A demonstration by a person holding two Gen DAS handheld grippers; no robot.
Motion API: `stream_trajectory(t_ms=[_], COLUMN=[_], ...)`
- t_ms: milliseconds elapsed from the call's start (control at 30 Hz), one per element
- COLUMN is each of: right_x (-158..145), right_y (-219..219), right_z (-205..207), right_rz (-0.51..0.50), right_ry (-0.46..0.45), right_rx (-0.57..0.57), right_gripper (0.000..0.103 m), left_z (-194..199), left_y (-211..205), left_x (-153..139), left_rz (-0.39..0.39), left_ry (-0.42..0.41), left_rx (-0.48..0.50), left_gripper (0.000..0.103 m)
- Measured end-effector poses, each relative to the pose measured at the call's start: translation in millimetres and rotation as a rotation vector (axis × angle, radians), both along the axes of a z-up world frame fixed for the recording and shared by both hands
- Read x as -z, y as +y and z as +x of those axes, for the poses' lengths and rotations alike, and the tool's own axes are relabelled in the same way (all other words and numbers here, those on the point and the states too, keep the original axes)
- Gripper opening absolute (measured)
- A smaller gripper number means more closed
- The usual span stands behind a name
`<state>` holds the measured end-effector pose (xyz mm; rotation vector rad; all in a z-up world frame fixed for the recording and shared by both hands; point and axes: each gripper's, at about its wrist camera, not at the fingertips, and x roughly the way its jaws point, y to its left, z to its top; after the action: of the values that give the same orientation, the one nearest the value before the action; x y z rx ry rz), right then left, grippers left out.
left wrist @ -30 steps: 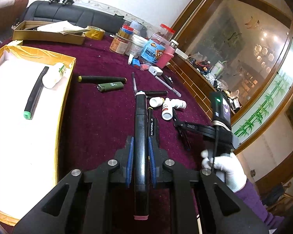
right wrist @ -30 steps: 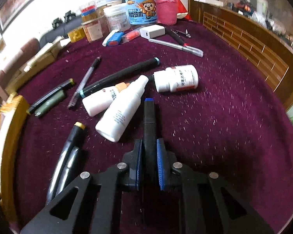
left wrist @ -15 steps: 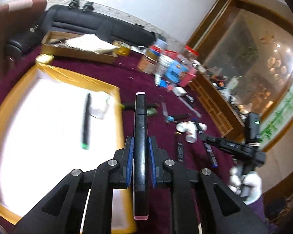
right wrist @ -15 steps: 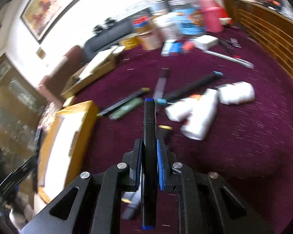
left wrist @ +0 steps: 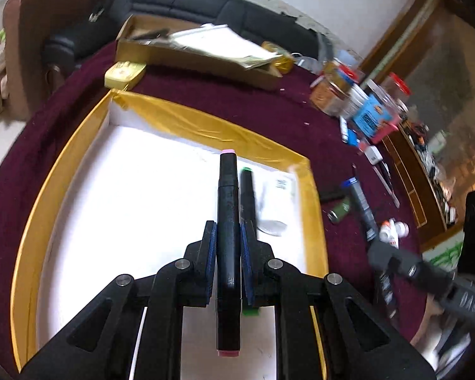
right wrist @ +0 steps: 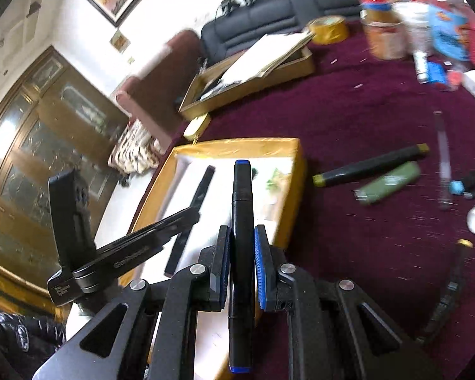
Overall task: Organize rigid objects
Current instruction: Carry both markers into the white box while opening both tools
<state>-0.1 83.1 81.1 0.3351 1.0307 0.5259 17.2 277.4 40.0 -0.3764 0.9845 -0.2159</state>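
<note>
My left gripper (left wrist: 228, 237) is shut on a black marker with pink ends (left wrist: 227, 202), held above the white floor of the gold-rimmed box (left wrist: 205, 123). A green-ended black marker (left wrist: 248, 190) and a small white bottle (left wrist: 277, 202) lie in the box just right of it. My right gripper (right wrist: 242, 247) is shut on a black marker with blue ends (right wrist: 241, 221), held over the box's right rim (right wrist: 291, 190). The left gripper's body (right wrist: 126, 253) shows at the left in the right wrist view.
On the maroon cloth lie a yellow-ended black marker (right wrist: 367, 164), a green lighter (right wrist: 389, 183), white bottles (left wrist: 394, 231) and pens. Jars and tubs (left wrist: 364, 104) stand at the back. A cardboard box with papers (left wrist: 199, 50) sits behind the gold box.
Both grippers have lifted their markers off the cloth and swung left. The left one is now over the box floor, the right one at the box's right rim.
</note>
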Motion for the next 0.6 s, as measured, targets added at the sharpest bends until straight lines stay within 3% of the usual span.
stream_trajectory(t_ms=[167, 433, 533, 600], right_x=[18.7, 38.6, 42.2, 44.0], right_y=[45.7, 72.9, 75.8, 74.0], right_z=[26.3, 47.3, 51.7, 53.3], right_rz=[-0.054, -0.085, -0.095, -0.103], right_ry=[0.035, 0.08, 0.09, 0.093], right_rx=[-0.047, -0.056, -0.037, -0.008], right_gripper=[0.013, 0.013, 0.014, 0.016], left_z=[11.4, 15.0, 9.6, 5.0], left_y=[10.7, 29.6, 33.3, 35.3], left_x=[13.8, 21.6, 16.3, 12.5], left_rz=[-0.022, -0.105, -0.124, -0.138], left_ry=[0.028, 0.045, 0.03, 0.019], left_rx=[-0.031, -0.065, -0.077, -0.088], left_gripper=[0.012, 0.013, 0.02, 0.033])
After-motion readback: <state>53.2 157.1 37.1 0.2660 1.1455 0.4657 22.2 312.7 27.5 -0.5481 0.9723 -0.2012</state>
